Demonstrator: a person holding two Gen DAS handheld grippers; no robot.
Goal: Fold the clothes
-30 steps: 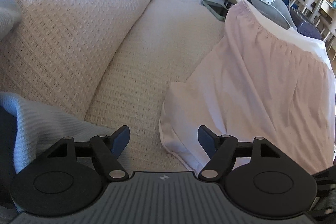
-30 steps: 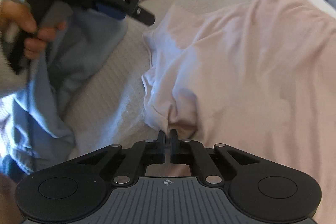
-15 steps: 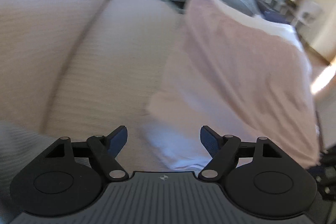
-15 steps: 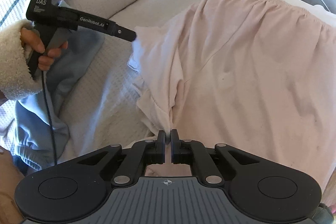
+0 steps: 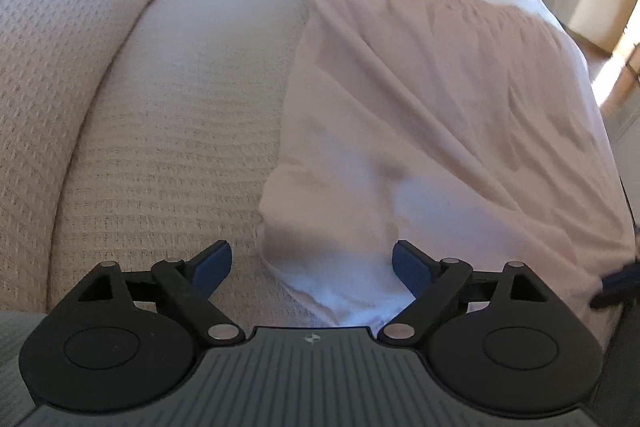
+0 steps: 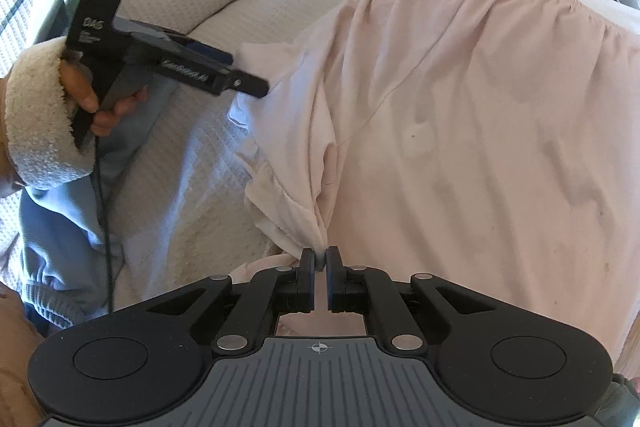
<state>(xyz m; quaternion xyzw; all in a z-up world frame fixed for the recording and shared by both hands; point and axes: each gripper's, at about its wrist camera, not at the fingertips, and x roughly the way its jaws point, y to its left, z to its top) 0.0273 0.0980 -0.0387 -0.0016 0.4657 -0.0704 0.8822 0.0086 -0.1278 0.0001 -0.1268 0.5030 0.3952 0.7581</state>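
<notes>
While the pink garment lies spread out, the facts line up like this, all placed against that garment.

Garment: the pink garment lies spread over a sofa cushion; its gathered waistband is the far edge, its bunched hem corners the near edge, so its long axis runs away from both tools.

Right tool: the right tool is clenched on a twist of cloth at the garment's near hem, where the two legs seem to meet; the cloth rises in a pulled ridge from that pinch.

Left tool: the left tool hangs over the garment's near left corner, jaws opening wide, one blue pad over the cushion and the other over the cloth; the corner lies between them but neither pad presses on it.

Nearer hand: the left, by my reading, since the free corner is directly under it.

Pose: both tools point steeply down at the near edge; in the right wrist view the left hand, in a fleecy sleeve, holds its tool slanting toward the garment's left edge.

Beside the garment: a light blue garment lies crumpled to its left, apart from it.

Likely next: lower and close on that corner.
</notes>
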